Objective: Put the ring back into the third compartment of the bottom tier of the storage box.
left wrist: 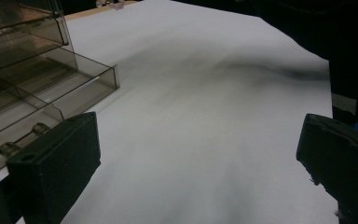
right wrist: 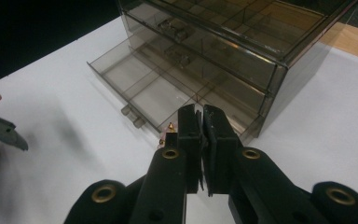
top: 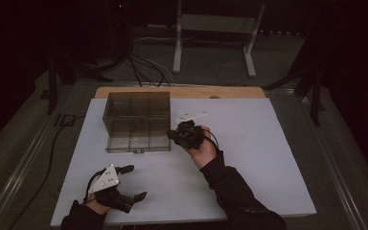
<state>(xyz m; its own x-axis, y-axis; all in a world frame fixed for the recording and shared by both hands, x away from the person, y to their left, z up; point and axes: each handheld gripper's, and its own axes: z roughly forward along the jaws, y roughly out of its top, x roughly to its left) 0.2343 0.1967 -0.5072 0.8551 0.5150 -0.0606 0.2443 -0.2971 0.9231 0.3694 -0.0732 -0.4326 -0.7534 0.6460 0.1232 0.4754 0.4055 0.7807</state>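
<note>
Nearest me, my left gripper (top: 133, 182) rests low on the white table board (top: 249, 163), its two black jaws spread wide with nothing between them. Farther in, my right gripper (top: 170, 134) hovers at the front right corner of the smoky transparent plastic drawer cabinet (top: 136, 115); its jaws are pressed together, and in the right gripper view (right wrist: 201, 116) I see a tiny orange-tipped piece (right wrist: 170, 126) just beside their tips, too small for me to say whether it is pinched. The cabinet stands on the board's far left part. Its bottom drawer (right wrist: 144, 91) is pulled out toward me, split by clear dividers into compartments, and the ones I can see into look bare. The closed drawers above it have small clear handles (right wrist: 175, 29); their contents I cannot make out through the tinted walls. Beyond my right gripper, a small white flat piece (top: 191, 116) lies on the board beside the cabinet.
</note>
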